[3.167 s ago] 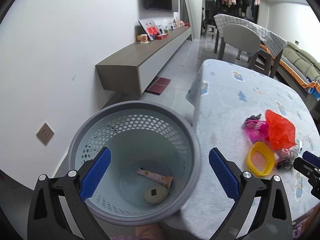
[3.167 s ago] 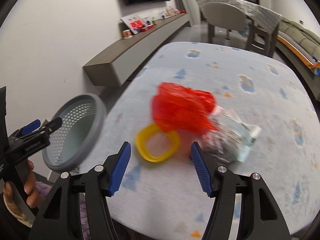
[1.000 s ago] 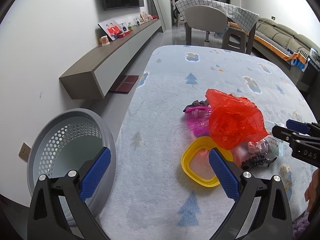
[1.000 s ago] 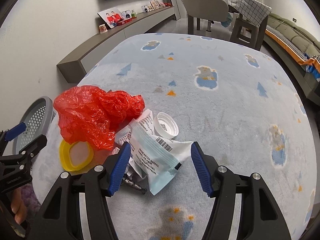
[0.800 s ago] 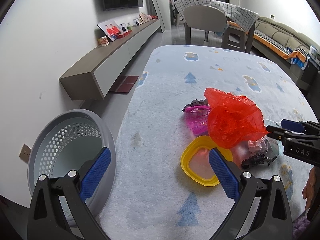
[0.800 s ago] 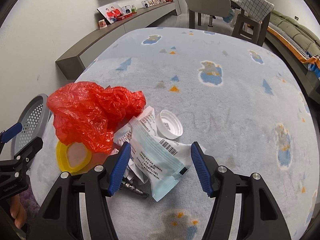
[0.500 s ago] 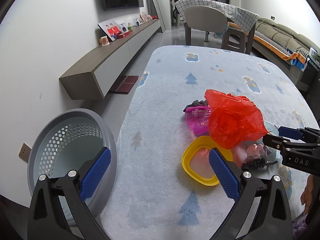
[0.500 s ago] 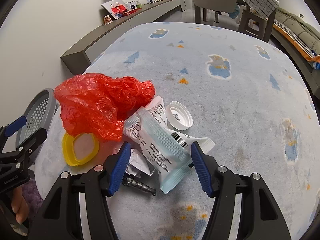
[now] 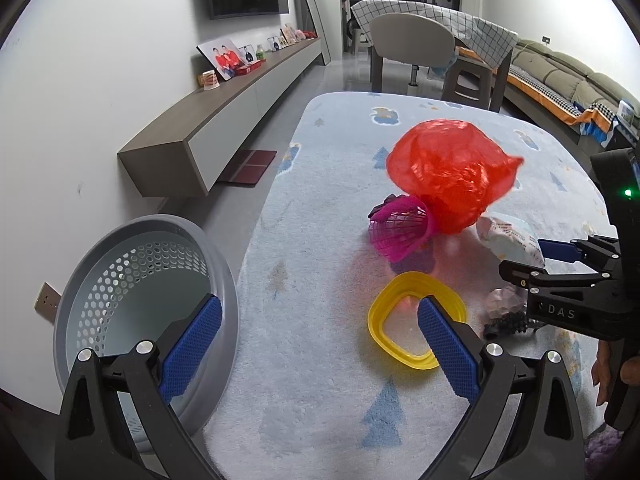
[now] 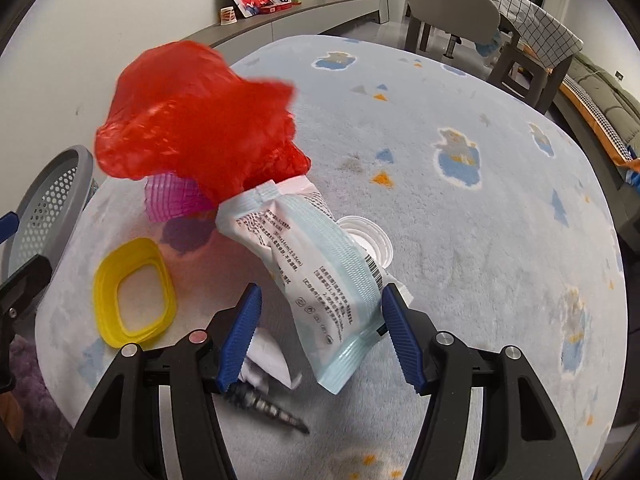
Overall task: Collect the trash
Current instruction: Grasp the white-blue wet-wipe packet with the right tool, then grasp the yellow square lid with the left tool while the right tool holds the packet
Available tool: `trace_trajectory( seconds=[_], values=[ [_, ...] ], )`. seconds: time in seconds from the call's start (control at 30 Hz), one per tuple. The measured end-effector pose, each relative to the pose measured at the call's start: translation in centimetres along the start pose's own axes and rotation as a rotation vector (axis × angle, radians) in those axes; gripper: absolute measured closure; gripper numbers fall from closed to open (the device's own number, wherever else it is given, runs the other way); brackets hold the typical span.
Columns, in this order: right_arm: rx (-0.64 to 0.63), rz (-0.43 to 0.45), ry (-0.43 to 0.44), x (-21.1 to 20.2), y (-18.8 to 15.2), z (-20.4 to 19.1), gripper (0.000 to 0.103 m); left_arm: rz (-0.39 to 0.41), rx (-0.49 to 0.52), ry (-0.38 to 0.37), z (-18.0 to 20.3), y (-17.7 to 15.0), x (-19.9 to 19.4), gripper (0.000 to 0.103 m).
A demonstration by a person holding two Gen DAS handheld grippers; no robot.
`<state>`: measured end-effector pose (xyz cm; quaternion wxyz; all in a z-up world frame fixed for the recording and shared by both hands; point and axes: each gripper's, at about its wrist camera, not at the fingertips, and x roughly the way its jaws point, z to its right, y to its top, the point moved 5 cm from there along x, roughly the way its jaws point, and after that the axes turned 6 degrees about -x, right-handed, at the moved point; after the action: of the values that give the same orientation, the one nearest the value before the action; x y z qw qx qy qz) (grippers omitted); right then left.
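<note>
A white and pale-blue printed packet (image 10: 320, 280) lies on the blue patterned tablecloth (image 10: 480, 240), its near end between the fingers of my open right gripper (image 10: 320, 336); the left pad stands clear of it. Its far end reaches under a puffed-up red plastic bag (image 10: 200, 120). A white cap (image 10: 376, 240) peeks out behind the packet. A yellow ring lid (image 9: 416, 320), pink mesh (image 9: 400, 232) and the red bag (image 9: 448, 172) lie ahead of my open, empty left gripper (image 9: 320, 344). The grey perforated basket (image 9: 140, 300) stands at the table's left edge.
Crumpled white paper (image 10: 268, 360) and a dark screw-like piece (image 10: 264, 404) lie under my right gripper. A low wall cabinet (image 9: 224, 132) runs along the left wall; a chair (image 9: 412, 40) and a sofa (image 9: 580, 84) stand beyond the table.
My right gripper has come down and closer over the packet, which now reaches between its fingers. The red bag has puffed up and risen. The left gripper has stayed put.
</note>
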<state>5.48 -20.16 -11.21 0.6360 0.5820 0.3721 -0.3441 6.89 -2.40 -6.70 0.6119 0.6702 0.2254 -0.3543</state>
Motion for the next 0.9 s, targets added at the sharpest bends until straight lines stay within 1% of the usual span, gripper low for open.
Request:
trace_trajectory(
  seconds=[0.07, 0.13, 0.17, 0.2, 0.4, 0.57, 0.73, 0.9],
  values=[
    [0.005, -0.004, -0.002, 0.4, 0.2, 0.0, 0.043, -0.005, -0.001, -0.001, -0.1, -0.1, 0.1, 0.006],
    [0.002, -0.002, -0.005, 0.6, 0.2, -0.1, 0.046, -0.007, 0.0, -0.002, -0.2, -0.1, 0.2, 0.006],
    [-0.001, -0.001, -0.008, 0.6, 0.3, -0.2, 0.053, -0.009, 0.002, -0.002, -0.2, -0.1, 0.2, 0.006],
    [-0.003, 0.002, -0.012, 0.6, 0.3, -0.2, 0.057, -0.013, 0.003, -0.004, -0.2, -0.2, 0.3, 0.006],
    [0.045, 0.042, 0.034, -0.6, 0.3, 0.3, 0.06, -0.027, 0.01, -0.024, 0.2, -0.6, 0.7, 0.006],
    [0.131, 0.081, 0.08, -2.7, -0.5, 1.3, 0.06, -0.029, 0.023, -0.04, 0.8, -0.8, 0.9, 0.006],
    [0.201, 0.109, 0.088, -4.7, -1.6, 2.1, 0.06, -0.07, 0.027, -0.086, 1.7, -1.4, 1.6, 0.006],
    [0.248, 0.128, 0.075, -6.3, -3.3, 2.6, 0.06, -0.061, 0.054, -0.104, 2.7, -1.9, 1.4, 0.006]
  ],
)
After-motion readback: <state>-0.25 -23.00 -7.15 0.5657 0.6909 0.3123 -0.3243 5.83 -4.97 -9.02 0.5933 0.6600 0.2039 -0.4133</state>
